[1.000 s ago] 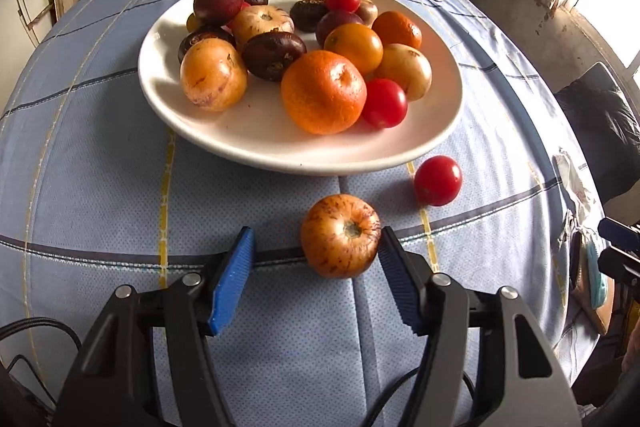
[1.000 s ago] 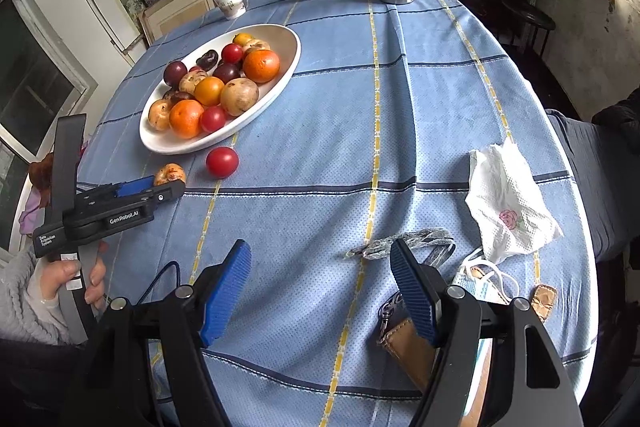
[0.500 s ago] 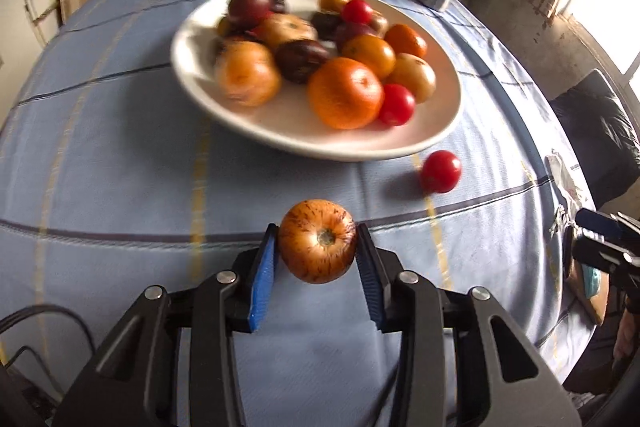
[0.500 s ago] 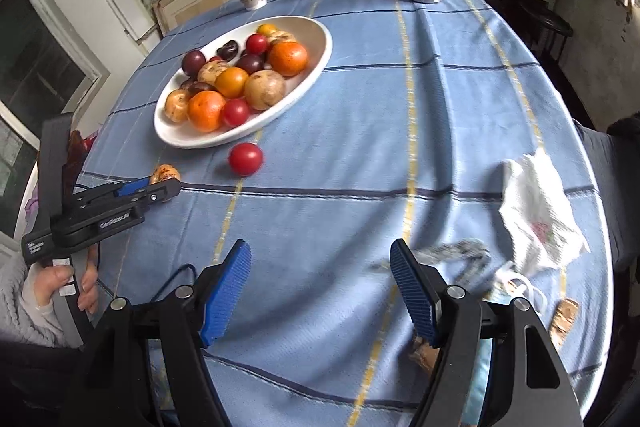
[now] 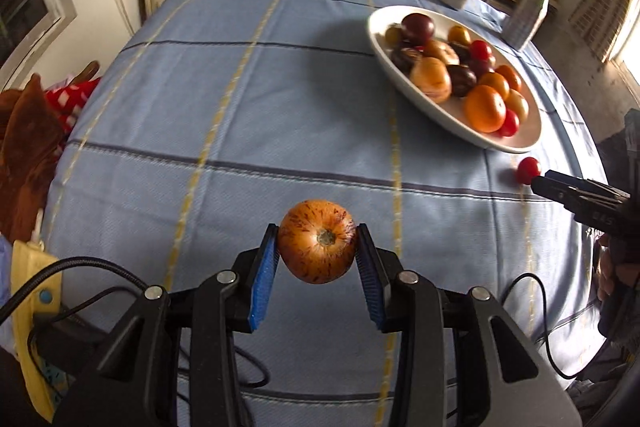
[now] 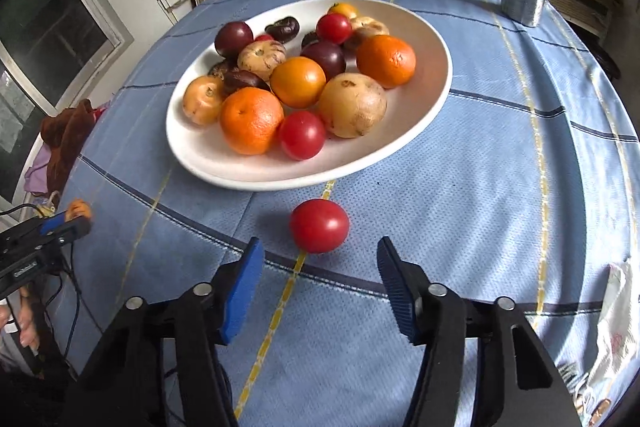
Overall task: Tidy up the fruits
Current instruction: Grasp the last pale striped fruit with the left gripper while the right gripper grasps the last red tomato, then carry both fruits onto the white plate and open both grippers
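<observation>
- A speckled orange fruit (image 5: 317, 241) is pinched between the blue pads of the left gripper (image 5: 317, 255) and held clear of the blue tablecloth (image 5: 240, 131).
- The right gripper (image 6: 320, 281) is spread, its jaws having just been closing; nothing is touched by them.
- A red tomato (image 6: 319, 225) is seen lying on the cloth just beyond its fingertips, beside the white plate (image 6: 436, 83) of fruit.
</observation>
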The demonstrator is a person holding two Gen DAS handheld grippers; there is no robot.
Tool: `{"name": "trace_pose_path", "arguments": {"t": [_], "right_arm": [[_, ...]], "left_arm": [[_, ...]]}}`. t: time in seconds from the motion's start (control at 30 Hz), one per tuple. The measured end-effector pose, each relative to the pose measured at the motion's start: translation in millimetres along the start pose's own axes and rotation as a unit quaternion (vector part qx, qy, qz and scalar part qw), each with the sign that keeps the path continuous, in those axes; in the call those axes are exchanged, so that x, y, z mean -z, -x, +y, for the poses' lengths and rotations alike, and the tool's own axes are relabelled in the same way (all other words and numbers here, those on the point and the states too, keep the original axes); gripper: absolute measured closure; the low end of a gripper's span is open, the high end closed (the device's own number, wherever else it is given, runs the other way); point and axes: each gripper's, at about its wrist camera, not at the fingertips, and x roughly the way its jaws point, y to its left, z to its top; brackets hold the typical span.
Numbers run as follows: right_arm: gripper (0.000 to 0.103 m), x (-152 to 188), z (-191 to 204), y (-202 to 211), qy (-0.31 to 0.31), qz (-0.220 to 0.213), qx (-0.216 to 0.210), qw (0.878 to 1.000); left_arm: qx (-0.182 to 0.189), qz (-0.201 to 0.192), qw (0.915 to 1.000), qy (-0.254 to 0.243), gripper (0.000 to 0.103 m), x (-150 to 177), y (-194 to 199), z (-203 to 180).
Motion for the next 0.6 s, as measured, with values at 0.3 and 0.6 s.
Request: {"name": "trace_pose_path", "arguments": {"t": [0.3, 0.6], "right_arm": [[0.06, -7.8, 7.3, -11.2, 0.012, 0.004, 0.008, 1.0], [0.07, 1.8, 5.4, -6.9, 0.014, 0.012, 0.011, 1.0]], "left_arm": [[0.001, 0.004, 1.0, -0.003, 0.065, 1.8, -1.1, 2.2], [0.025, 0.009, 0.9996, -0.01, 0.065, -5.5, -11.0, -8.7]]}}
